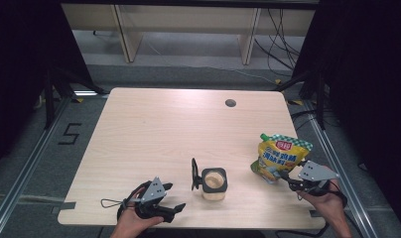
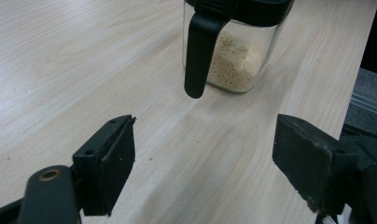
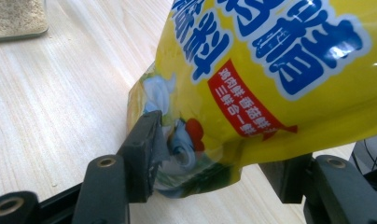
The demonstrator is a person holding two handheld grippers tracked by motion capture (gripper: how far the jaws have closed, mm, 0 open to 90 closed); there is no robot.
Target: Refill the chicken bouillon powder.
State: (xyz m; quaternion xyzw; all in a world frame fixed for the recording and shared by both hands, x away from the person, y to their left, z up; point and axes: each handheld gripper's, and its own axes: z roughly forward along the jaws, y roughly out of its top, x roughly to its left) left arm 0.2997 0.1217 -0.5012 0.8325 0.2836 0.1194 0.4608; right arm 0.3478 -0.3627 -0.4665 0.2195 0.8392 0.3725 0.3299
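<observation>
- Right tool down at the near right corner of the tabletop, gripped by the right hand, forearm coming up from the bottom edge and angled in toward the middle.
- Jaws pointing left and a bit away, straddling the lower end of the yellow seasoning pouch.
- From the right gripper view: one pad touching the pouch's bottom corner, the other pad half hidden behind the bag's lower edge, so can't say for sure it's pressing. Sitting at a middling gap, not slammed tight, not gaping.
- Pouch standing up near the right edge, green spout at the top, leaning slightly back, bottom corner just off or barely on the wood, hard to call.
- Left tool parked at the near edge, left of centre, held low by the left hand, wrist bent so the jaws aim right, toward the jar.
- Wide apart there, nothing between the pads, plain wood showing through the gap in the left gripper view.
- Glass jar between the two tools, near the front edge, black rim, beige granules inside, black flip lid standing open on its left side.
- Same jar straight ahead of the left jaws, apart from them, lid hanging down its front.
- Round cable hole way off at the far side.
</observation>
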